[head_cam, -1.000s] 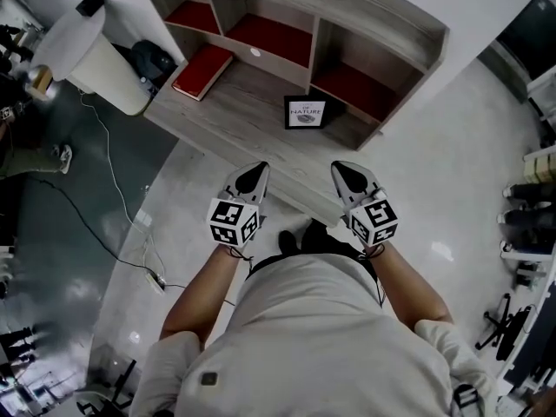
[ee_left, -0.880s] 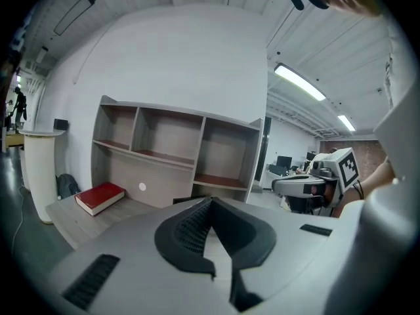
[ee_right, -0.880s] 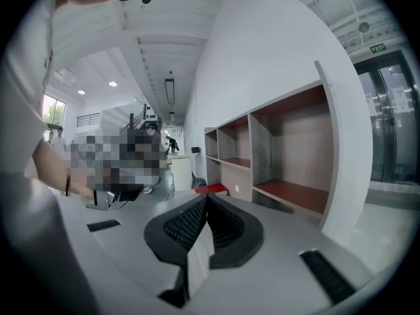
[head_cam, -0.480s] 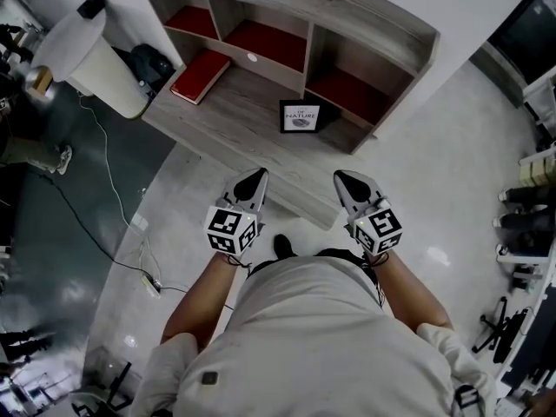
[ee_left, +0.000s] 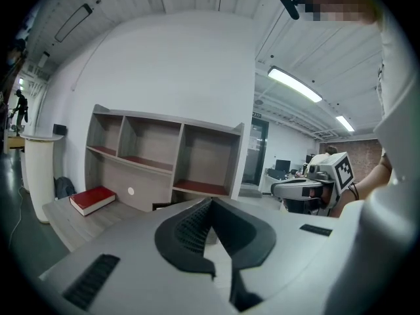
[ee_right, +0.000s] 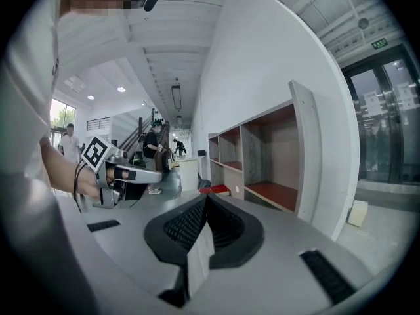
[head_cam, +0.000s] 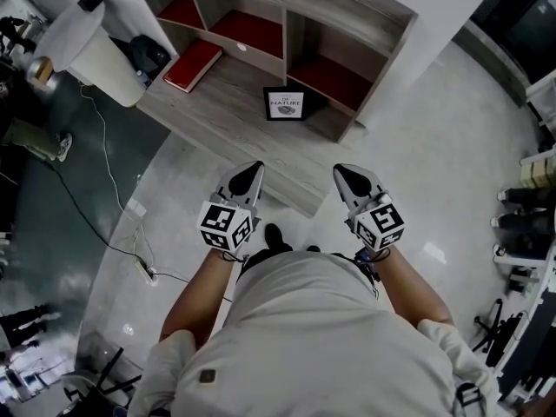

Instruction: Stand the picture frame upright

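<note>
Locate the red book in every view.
Head view: red book upper left, on the desk before the shelf unit.
Left gripper view: red book lower left.
Right gripper view: red book centre, small.
Shared landmark: the shelf unit.

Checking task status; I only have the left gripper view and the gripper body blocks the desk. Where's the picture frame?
Observer: Head view shows the picture frame on the desk in front of the shelf unit, printed face toward the person.
Operator: Either gripper on it?
Observer: No. The left gripper and right gripper are both near the desk's front edge, well apart from it.
Operator: Right jaws?
Observer: Shut, nothing between them, per the right gripper view.
</note>
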A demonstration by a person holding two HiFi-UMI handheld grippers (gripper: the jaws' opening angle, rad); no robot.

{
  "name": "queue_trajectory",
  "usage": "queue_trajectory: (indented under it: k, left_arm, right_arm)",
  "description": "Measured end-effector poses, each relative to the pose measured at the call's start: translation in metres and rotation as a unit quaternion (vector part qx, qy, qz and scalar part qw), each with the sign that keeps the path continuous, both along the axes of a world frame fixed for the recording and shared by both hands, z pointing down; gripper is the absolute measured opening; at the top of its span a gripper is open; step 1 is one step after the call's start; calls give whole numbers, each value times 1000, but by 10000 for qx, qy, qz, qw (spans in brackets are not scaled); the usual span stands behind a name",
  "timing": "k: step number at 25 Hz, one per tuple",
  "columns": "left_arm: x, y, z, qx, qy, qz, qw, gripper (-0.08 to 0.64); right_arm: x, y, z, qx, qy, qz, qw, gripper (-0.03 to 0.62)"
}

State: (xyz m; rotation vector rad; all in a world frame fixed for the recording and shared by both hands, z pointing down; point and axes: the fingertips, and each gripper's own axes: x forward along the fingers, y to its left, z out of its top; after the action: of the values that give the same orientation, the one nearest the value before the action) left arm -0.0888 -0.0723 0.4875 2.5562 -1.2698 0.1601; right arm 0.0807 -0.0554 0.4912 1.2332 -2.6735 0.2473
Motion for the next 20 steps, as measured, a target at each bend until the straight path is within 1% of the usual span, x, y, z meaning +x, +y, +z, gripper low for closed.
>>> queue_trajectory:
  k: [6, 13, 17, 20]
  left_arm:
    - [25, 31, -2, -43, 22, -174, 9998, 17]
    - [53, 72, -1, -73, -75, -220, 9997, 17]
    - [57, 92, 1, -135, -149, -212, 9996, 17]
    - [55, 103, -1, -94, -196, -188, 9996, 17]
  right_arm:
    - [29, 27, -9, 54, -135, -135, 9998, 20]
    - [57, 65, -6, 21, -240, -234, 9994, 20]
    - [64, 82, -5, 24, -276, -233, 9993, 20]
    - [67, 95, -6, 59, -307, -192, 9993, 20]
